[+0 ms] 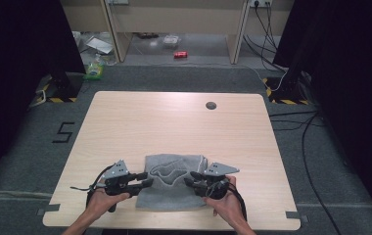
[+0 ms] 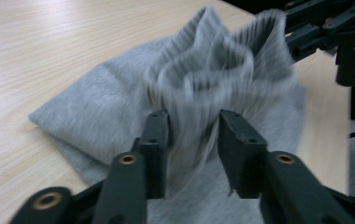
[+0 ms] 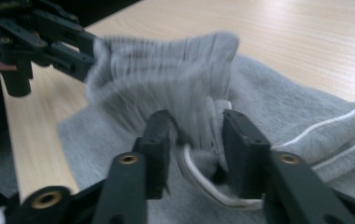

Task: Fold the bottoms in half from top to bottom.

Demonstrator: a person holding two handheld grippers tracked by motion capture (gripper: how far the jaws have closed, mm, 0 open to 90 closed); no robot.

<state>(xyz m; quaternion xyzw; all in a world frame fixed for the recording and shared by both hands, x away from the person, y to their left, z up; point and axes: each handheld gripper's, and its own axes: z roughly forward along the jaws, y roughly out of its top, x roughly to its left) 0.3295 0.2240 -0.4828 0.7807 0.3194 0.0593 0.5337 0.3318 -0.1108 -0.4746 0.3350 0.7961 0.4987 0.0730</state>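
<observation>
While both claws gape around its ribbed waistband, the grey garment (image 1: pixel 174 181) lies folded.

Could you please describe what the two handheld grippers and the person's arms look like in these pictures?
Both the left gripper and the right gripper are black, each topped by a grey three-cornered plate and trailing a black cable. In the gripper views, each has two flat, matt black jaws on linked arms with brass-coloured pivot rivets. The person's forearms are bare, with no sleeves in sight.
</observation>
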